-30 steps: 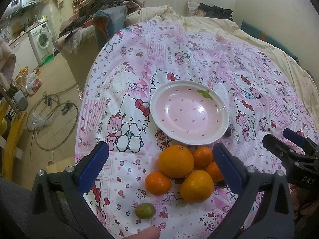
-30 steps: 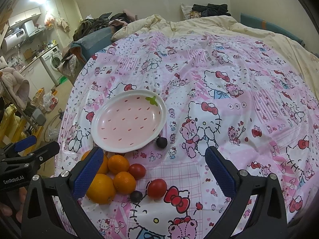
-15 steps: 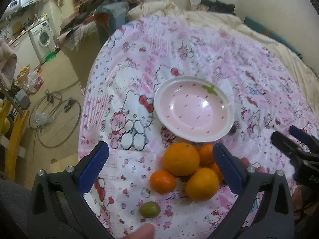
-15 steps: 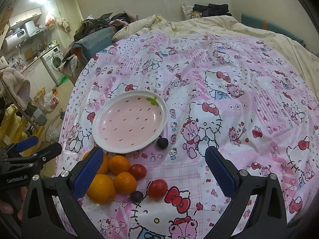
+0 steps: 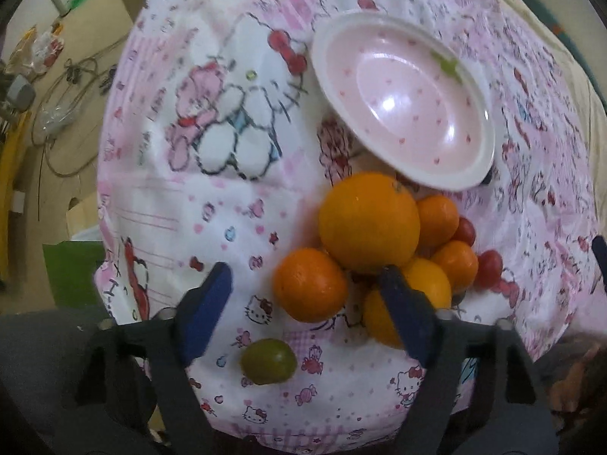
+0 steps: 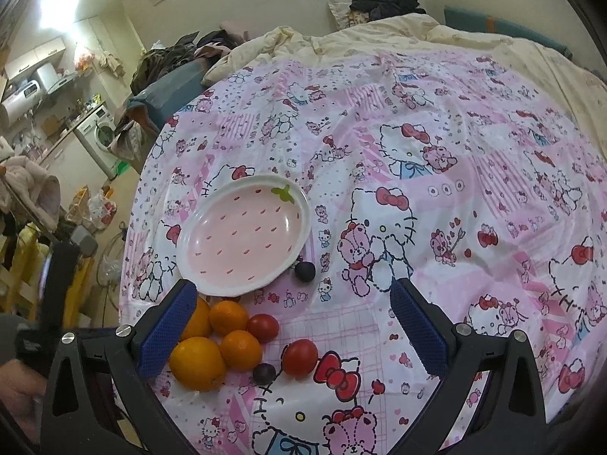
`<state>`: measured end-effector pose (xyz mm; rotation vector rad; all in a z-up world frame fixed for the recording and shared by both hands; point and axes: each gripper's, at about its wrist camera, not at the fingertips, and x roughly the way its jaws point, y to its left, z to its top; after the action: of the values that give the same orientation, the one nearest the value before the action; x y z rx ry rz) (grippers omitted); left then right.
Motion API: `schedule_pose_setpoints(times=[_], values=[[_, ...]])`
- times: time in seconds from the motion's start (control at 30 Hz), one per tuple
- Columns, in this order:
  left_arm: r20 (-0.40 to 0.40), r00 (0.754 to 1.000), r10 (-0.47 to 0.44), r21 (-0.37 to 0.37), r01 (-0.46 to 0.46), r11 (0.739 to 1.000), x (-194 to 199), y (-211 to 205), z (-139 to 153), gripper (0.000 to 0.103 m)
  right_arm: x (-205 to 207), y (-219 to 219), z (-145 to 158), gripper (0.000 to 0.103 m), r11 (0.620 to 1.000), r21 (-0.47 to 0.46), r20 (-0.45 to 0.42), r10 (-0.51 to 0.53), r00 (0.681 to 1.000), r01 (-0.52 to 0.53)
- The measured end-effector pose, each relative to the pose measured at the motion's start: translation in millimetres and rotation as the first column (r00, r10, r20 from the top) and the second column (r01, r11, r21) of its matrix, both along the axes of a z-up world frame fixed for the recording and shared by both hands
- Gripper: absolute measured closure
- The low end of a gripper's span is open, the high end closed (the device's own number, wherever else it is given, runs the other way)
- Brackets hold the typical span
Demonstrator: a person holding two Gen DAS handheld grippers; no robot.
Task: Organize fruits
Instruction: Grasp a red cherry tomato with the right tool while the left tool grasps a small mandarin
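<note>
So the fruit's all bunched up on the Hello Kitty sheet (image 6: 436,174) on the bed, right at the near rim of the pink strawberry plate (image 6: 242,233), which has nothing in it yet. Left gripper (image 5: 303,303) is low over the pile with its jaws wide open, nothing in them; a small orange (image 5: 310,284) sits between the blue pads, a green fruit (image 5: 268,361) just below it, and the big orange (image 5: 368,222) is right past the tips, touching the small one. That view is kinda blurry. Right gripper (image 6: 292,326) hangs further back, jaws spread wide and empty too, framing a red tomato (image 6: 299,357), another tomato (image 6: 263,327) and a dark little fruit (image 6: 264,373). A dark plum (image 6: 305,271) sits right beside the plate's edge.
</note>
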<state>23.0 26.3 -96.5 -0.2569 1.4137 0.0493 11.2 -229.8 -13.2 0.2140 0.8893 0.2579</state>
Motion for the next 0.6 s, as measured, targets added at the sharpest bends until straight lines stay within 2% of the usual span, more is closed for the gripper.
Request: schedule_pose_setpoints(times=[0.03,0.17,0.3,0.4,0.5,0.57,0.6], values=[[-0.008,1.000,0.000,-0.009,0.000,1.000,-1,0,-1,0.038,1,-1,-1,0.000,1.000,0.008,-0.008,-0.003,1.000,0.003],[-0.054,0.998,0.018,-0.051,-0.021,0.998,-5,1,-11,0.065,4,-4,-4,0.000,0.999,0.030,-0.035,-0.010,0.999,0.011],[-0.048,0.998,0.040,-0.089,-0.044,0.995,-10,7,-8,0.067,5,-5,-6,0.000,0.999,0.032,-0.041,-0.012,0.999,0.013],[-0.012,0.999,0.032,-0.050,-0.033,0.998,-17,8,3,0.067,7,-9,-10,0.000,0.999,0.044,-0.064,-0.023,0.998,0.026],[0.022,0.999,0.034,-0.050,-0.033,0.998,-14,13,8,0.067,11,-16,-20,0.001,0.997,0.064,-0.114,-0.034,0.993,0.041],[0.047,0.998,0.034,-0.040,-0.032,0.999,-16,14,15,0.067,16,-19,-32,0.012,0.995,0.087,-0.169,-0.026,0.985,0.041],[0.060,0.998,0.034,-0.037,-0.031,0.999,-12,11,16,0.067,18,-20,-39,0.022,0.994,0.101,-0.209,-0.014,0.978,0.036]])
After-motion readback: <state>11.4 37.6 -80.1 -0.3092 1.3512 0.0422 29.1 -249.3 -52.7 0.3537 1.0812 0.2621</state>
